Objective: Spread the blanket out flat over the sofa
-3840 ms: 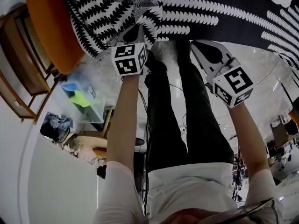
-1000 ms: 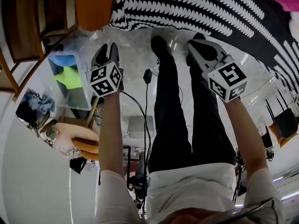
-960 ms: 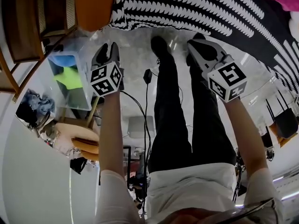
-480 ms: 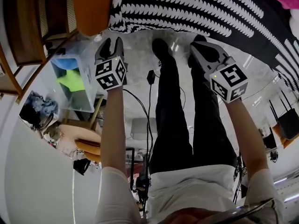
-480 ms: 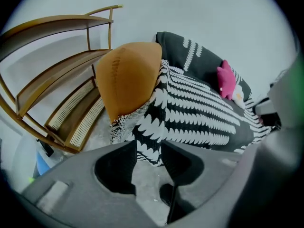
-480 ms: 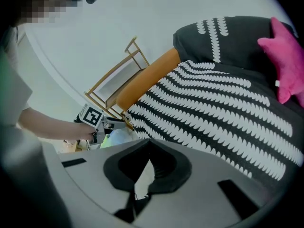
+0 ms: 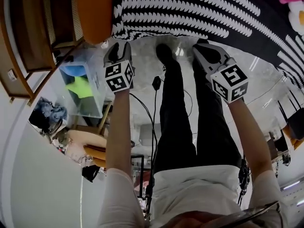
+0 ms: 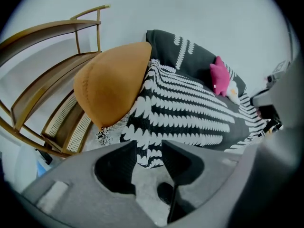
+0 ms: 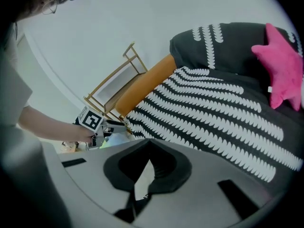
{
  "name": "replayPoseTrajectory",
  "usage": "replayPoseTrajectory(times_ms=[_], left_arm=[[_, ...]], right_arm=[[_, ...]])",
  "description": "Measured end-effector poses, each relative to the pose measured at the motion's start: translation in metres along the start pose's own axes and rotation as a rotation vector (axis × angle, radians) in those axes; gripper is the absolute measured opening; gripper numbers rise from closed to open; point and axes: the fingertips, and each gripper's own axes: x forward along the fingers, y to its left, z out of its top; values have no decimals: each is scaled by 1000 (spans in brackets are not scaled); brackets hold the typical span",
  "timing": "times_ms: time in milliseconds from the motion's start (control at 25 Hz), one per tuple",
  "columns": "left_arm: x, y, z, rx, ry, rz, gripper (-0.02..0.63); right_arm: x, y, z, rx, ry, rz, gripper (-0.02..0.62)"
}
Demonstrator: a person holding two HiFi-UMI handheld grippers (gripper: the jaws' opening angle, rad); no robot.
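The black blanket with rows of white leaf shapes (image 7: 199, 8) lies spread over the sofa seat and hangs down its front, beside the orange sofa arm (image 7: 95, 8). The left gripper view shows the blanket (image 8: 190, 108) ahead, past the jaws. My left gripper (image 7: 118, 49) hangs over the floor just short of the blanket's hem; its jaws have just been opening, with nothing between them (image 8: 149, 148). My right gripper (image 7: 202, 47) hovers over the floor by the person's shoe, also short of the blanket. Its tips meet (image 9: 148, 140) and it holds nothing.
A pink star cushion (image 9: 282, 65) lies on the blanket at the far right. A wooden rack (image 7: 33, 37) stands left of the sofa arm. A clear box (image 7: 80, 87) with blue and green contents sits on the floor. A cable (image 7: 154, 84) runs between the legs.
Several seconds ago my left gripper was at the blanket's corner by the orange arm; now it is off the blanket. Over the last second it drifted right, towards the hem, and its jaws widened.
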Motion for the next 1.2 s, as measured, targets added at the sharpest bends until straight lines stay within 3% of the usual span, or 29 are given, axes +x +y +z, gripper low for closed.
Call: replayPoseTrajectory(times_ms=[160,400,720,1200], left_arm=[[-29,-16,21,12,-8,-16,166],[-60,-36,88,30,-61,-51,166],[-172,-53,143,-28,-84,-81,163],[-327,-97,216,42,-195,-180,120]], right_arm=[[-28,8,34,-23,-32,-16,3],[-76,9,102,-67,-89,-69,3],[-156,69,153,-3,-162,-76,3],[-276,118,191,0,-279,-174,3]])
